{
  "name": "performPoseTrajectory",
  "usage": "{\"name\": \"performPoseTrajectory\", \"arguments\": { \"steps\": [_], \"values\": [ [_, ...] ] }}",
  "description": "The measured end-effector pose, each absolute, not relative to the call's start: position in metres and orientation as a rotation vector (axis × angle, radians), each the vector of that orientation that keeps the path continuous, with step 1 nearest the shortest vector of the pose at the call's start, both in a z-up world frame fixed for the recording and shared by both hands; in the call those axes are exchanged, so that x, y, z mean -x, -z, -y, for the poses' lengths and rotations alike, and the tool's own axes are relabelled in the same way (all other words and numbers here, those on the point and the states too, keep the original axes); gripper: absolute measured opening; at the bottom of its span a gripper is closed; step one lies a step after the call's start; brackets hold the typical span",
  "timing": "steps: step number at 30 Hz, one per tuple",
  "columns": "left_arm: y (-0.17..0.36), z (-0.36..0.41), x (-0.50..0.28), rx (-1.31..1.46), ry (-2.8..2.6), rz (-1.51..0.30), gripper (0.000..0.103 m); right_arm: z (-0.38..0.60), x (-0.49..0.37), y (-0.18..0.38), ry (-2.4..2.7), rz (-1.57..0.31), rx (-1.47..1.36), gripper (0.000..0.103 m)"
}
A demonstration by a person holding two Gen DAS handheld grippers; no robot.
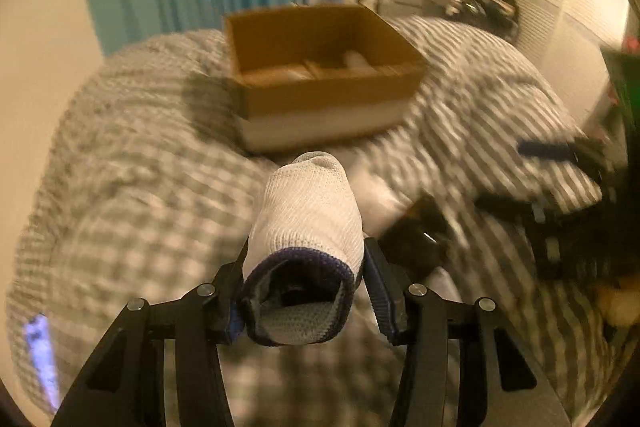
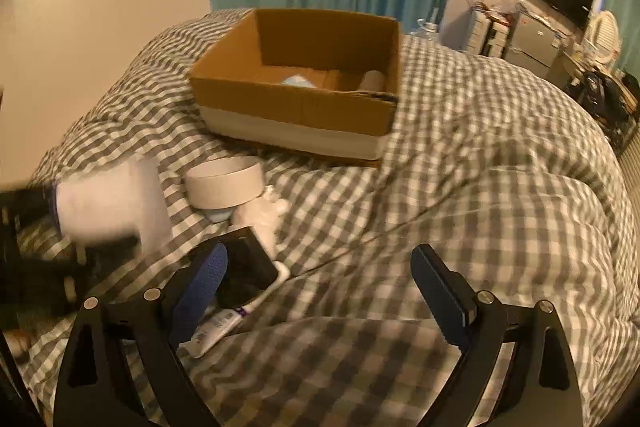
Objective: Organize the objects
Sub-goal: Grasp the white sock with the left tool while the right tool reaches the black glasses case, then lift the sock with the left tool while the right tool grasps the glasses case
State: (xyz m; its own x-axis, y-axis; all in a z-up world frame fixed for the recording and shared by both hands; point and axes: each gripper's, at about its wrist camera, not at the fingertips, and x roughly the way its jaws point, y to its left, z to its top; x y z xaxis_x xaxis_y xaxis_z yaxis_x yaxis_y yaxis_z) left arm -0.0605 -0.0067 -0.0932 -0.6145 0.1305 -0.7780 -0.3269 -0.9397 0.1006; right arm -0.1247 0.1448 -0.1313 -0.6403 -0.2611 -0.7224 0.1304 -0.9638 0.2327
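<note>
Checked bedding is soft. Left gripper clamps sock; box at 12 o'clock. Right gripper gapes empty. Limp sock may snag box rim.

No text can be read in either view. The white tube lying on the bed at the near left carries a purple band with small dark print, probably a product label, but it is too small and blurred to make out. The cardboard box farther back shows no legible marking.
</note>
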Motion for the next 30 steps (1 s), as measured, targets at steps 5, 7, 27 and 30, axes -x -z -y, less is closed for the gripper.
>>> {"name": "performPoseTrajectory", "arguments": {
  "steps": [5,7,27,30],
  "values": [
    [0.077,0.025,0.074,1.181,-2.630,-0.333,0.051,-0.109,0.141,0.142,2.561,0.100,-1.281,0.093],
    [0.078,0.027,0.078,1.183,-2.634,-0.347,0.051,-0.097,0.145,0.148,2.527,0.038,-1.310,0.093],
    [0.104,0.032,0.096,1.226,-2.584,-0.290,0.051,-0.064,0.159,0.179,2.420,-0.121,-1.447,0.072],
    [0.101,0.030,0.092,1.212,-2.586,-0.304,0.051,-0.072,0.151,0.168,2.458,-0.089,-1.410,0.071]
  ]
}}
